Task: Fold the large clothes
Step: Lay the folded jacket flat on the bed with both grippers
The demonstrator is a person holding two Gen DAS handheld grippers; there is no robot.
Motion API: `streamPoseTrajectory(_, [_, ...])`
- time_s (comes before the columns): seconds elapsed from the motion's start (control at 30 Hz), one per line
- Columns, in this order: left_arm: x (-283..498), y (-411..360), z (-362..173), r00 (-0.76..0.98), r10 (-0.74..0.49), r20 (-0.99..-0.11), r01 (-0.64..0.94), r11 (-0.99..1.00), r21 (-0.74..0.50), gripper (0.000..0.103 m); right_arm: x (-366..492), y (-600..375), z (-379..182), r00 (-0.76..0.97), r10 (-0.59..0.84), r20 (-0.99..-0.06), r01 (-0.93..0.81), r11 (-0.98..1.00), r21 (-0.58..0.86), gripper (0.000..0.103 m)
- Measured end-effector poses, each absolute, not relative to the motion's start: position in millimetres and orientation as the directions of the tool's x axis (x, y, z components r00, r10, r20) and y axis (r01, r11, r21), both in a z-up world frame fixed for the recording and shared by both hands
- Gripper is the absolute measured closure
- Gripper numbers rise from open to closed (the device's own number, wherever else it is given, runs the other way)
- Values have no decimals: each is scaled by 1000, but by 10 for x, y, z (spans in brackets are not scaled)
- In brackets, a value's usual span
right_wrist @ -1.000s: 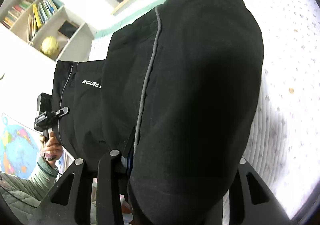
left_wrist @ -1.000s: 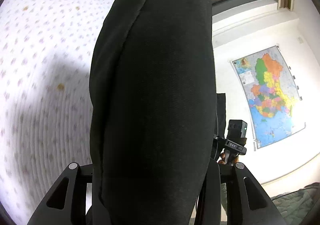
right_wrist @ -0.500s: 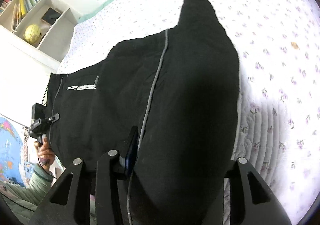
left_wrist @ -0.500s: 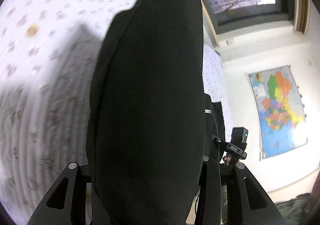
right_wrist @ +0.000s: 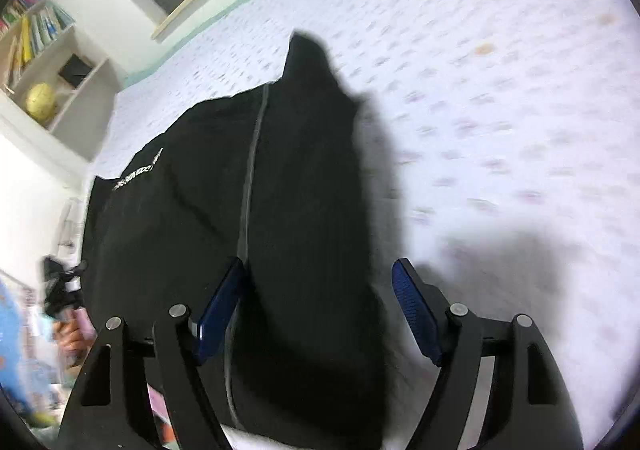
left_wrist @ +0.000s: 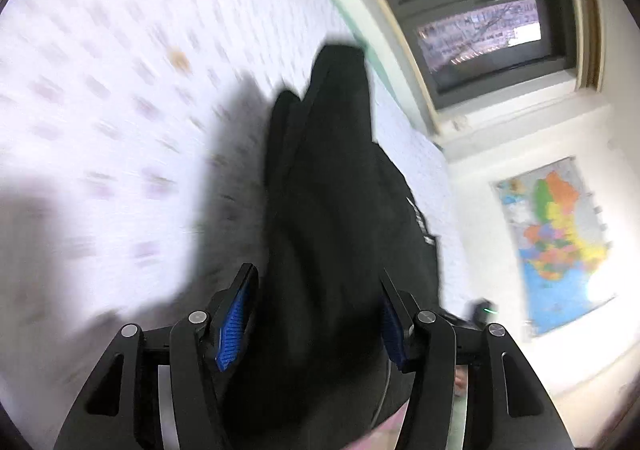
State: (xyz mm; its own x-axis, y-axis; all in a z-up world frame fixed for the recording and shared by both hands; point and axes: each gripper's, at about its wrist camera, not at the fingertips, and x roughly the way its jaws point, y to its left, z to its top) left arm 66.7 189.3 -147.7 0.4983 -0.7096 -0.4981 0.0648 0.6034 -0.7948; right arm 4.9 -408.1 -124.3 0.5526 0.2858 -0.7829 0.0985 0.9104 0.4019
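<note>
Left gripper [left_wrist: 316, 314] spread wide, blue ribbed pads [left_wrist: 234, 316] clear of cloth, gripping nothing. Black garment [left_wrist: 332, 210], matte woven, ran forward between fingers in tapering ridge, lying on white floral quilt [left_wrist: 100, 90]. Wall map [left_wrist: 556, 246] off right.

Right gripper [right_wrist: 320, 310] likewise wide apart, empty. Same garment [right_wrist: 304, 190] between pads [right_wrist: 412, 302], grey seam, white lettering left; quilt [right_wrist: 500, 110] right, shelf [right_wrist: 52, 90] far left.
</note>
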Motion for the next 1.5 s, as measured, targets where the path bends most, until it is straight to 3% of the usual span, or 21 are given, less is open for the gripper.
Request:
streamPoseTrajectory(0.1, [317,1908,-968,586,-589,-557,100,734,-671,45,-284,-3907,-632,656,112,-747,106,966,238,24])
streamPoseTrajectory(0.2, [48,1873,-575,647,-542,-537,198,799,-568,45,-350,-3641,-226,707,123,-696,37,977,211,24])
streamPoseTrajectory(0.33, [351,1390,-269,661,-450,-600,206,878,-432,44,248,-2612,-217,649,159,-744,-80,987,142,24])
streamPoseTrajectory(0.4, [625,1335,-412,629,-427,-649,156,888,-433,44,544,-2464,-417,590,186,-785,-99,982,159,24])
streamPoseTrajectory(0.5, [1289,1221,-1076,482,-280,-830,-23,943,-332,44,1140,-2241,-1023,428,137,-893,-30,990,138,25])
streamPoseTrajectory(0.57, [1467,1153,-1379,376,-310,-873,-48,935,-352,43,1341,-2202,-1353,368,139,-919,-14,990,144,22])
streamPoseTrajectory(0.67, [1520,1207,-1439,366,-326,-872,-56,927,-371,43,1359,-2279,-1328,376,159,-913,19,984,179,22])
streamPoseTrajectory(0.73, [1434,1207,-1282,413,-320,-853,-26,932,-362,45,1266,-2308,-1185,412,158,-897,2,985,175,28])
streamPoseTrajectory(0.8, [1238,1153,-1037,488,-313,-815,28,939,-344,45,1067,-2311,-982,462,172,-870,-23,983,182,28])
streamPoseTrajectory(0.9, [758,983,-576,584,-375,-720,145,921,-362,44,599,-2286,-670,556,235,-797,-77,970,232,28])
streamPoseTrajectory(0.97, [516,827,-489,589,-444,-675,220,892,-395,40,432,-2237,-686,561,201,-803,-66,978,198,27])
streamPoseTrajectory(1.03, [415,596,-588,559,-467,-685,256,883,-393,39,385,-2185,-825,540,173,-824,-53,984,172,27])
streamPoseTrajectory(1.17, [454,154,-1282,447,-369,-815,247,926,-284,38,361,-2222,-1367,469,113,-876,-19,993,118,26])
streamPoseTrajectory(1.27, [401,64,-1431,516,-342,-785,256,936,-240,36,345,-2185,-1454,536,78,-841,-8,996,87,24])
streamPoseTrajectory(1.4, [206,17,-1134,575,-276,-770,229,958,-172,36,168,-2180,-1232,563,68,-823,16,996,93,24])
streamPoseTrajectory(1.5, [-48,20,-644,660,-256,-706,236,963,-128,36,-164,-2124,-618,677,63,-733,-17,997,70,24])
